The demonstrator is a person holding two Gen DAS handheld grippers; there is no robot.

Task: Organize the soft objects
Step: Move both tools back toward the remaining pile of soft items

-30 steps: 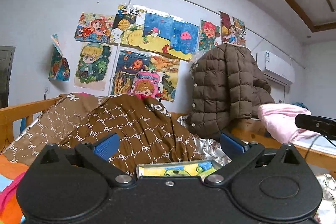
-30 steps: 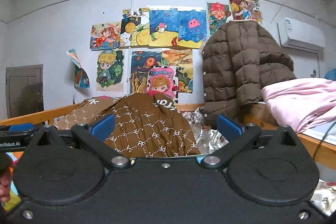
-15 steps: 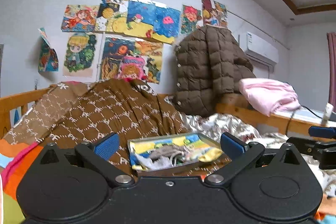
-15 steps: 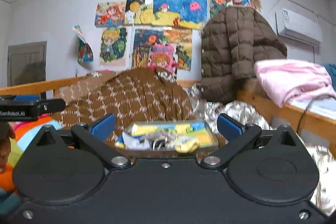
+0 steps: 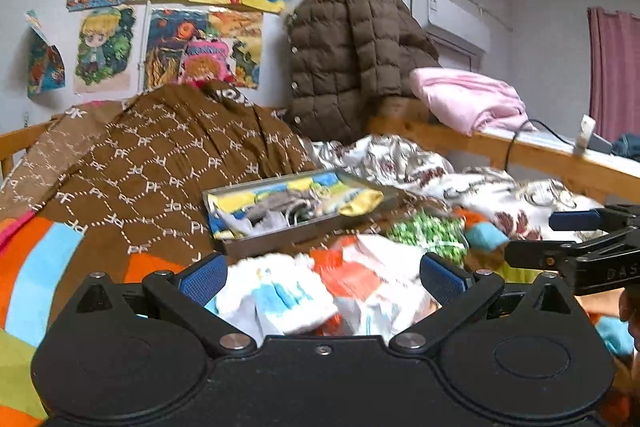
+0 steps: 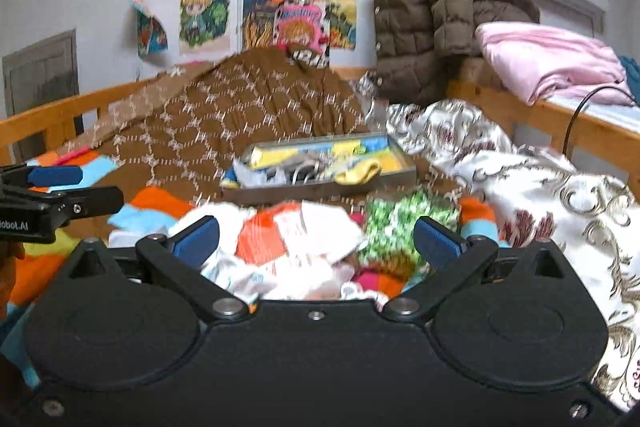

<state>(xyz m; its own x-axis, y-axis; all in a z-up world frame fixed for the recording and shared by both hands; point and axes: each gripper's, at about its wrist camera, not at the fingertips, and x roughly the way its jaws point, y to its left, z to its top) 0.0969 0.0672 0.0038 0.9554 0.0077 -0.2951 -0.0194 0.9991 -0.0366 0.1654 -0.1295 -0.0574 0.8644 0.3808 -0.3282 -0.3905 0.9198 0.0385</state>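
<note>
Brown quilt (image 5: 160, 163) covers the bed left of and behind the tin (image 5: 296, 211); striped sheet (image 5: 36, 267) shows at far left of it. Tin is a shallow metal tray, already holding several soft pieces, one yellow sock (image 5: 360, 203) draped over its right rim.

Sock pile (image 5: 344, 283) lies loose on the bed just in front of the tin: white/blue piece (image 5: 276, 299) front-left, orange/white piece (image 6: 280, 235) in the middle, green knit piece (image 6: 404, 227) front-right of the tin. Individual items are blurred; I cannot tell how many there are.

Left gripper (image 5: 322, 277): jaws spread wide, holding nothing, poised over the white/blue piece. Right gripper (image 6: 316, 241): jaws equally wide, holding nothing, over the orange/white piece.

Step, as judged: approach to the pile, no pick begun. Next move calls for lowering one gripper onto a single piece, closing on a fold, then carrying it back to the tin. Overlapping fabric may lift in clumps.
</note>
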